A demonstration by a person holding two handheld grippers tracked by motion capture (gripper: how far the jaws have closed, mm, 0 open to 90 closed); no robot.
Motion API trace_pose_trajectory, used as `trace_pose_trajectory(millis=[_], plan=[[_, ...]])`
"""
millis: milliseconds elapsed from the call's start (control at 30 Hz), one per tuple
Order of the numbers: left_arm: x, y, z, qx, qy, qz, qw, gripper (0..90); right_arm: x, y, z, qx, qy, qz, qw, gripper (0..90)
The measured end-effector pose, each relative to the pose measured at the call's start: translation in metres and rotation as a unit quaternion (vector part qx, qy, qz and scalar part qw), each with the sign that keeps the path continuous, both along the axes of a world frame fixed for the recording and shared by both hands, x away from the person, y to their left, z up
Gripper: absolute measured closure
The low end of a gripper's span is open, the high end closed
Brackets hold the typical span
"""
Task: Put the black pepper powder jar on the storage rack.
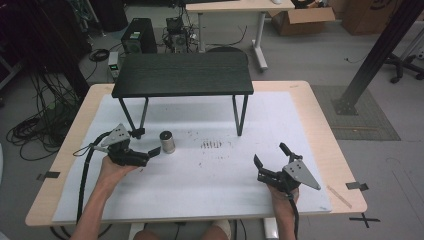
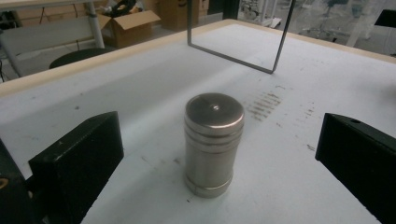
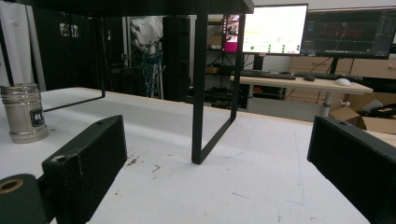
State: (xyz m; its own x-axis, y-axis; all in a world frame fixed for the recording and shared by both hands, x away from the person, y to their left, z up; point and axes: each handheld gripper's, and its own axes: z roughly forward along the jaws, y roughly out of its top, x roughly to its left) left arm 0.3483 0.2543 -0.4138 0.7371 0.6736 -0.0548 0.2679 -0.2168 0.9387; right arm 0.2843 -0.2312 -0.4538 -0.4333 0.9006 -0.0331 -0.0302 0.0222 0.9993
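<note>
A small metal canister (image 1: 167,142) stands upright on the white mat (image 1: 210,175), left of centre. In the left gripper view the canister (image 2: 212,142) sits between the two black jaws without touching them. My left gripper (image 1: 145,142) is open, its jaws on either side of the canister from the left. My right gripper (image 1: 270,154) is open at the front right, nothing between its jaws. In the right gripper view the canister (image 3: 23,119) stands far off at the left.
A low black shelf on thin metal legs (image 1: 184,75) stands at the back of the mat; one leg (image 3: 200,88) rises ahead of the right gripper. Dark smudges (image 1: 211,145) mark the mat's middle. The wooden table edge (image 1: 345,170) runs just right of the mat.
</note>
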Motion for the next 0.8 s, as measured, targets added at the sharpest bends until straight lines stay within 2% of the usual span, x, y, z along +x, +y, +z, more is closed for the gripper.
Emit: trace_pose_trajectory(millis=[100, 133, 300, 400, 467, 567, 800], plan=[[0.003, -0.006, -0.002, 0.011, 0.004, -0.002, 0.9999, 1.3, 0.0, 0.0, 0.0, 0.0, 0.0, 0.0, 1.0, 4.6], [0.006, -0.011, -0.002, 0.023, 0.005, -0.006, 0.9997, 1.4, 0.0, 0.0, 0.0, 0.0, 0.0, 0.0, 1.0, 4.6], [0.011, -0.023, -0.002, 0.036, 0.008, -0.007, 0.9993, 2.3, 0.0, 0.0, 0.0, 0.0, 0.0, 0.0, 1.0, 4.5], [0.014, -0.027, -0.006, 0.032, 0.018, -0.002, 0.9993, 4.6, 0.0, 0.0, 0.0, 0.0, 0.0, 0.0, 1.0, 4.6], [0.017, -0.03, -0.011, 0.043, 0.032, 0.001, 0.9986, 7.1, 0.0, 0.0, 0.0, 0.0, 0.001, 0.0, 1.0, 4.6], [0.019, -0.033, -0.015, 0.046, 0.042, 0.01, 0.998, 7.1, 0.0, 0.0, 0.0, 0.0, 0.001, 0.0, 1.0, 4.5], [0.022, -0.035, -0.018, 0.042, 0.044, 0.012, 0.9981, 13.5, 0.0, 0.0, 0.0, 0.0, 0.001, 0.0, 1.0, 4.6]])
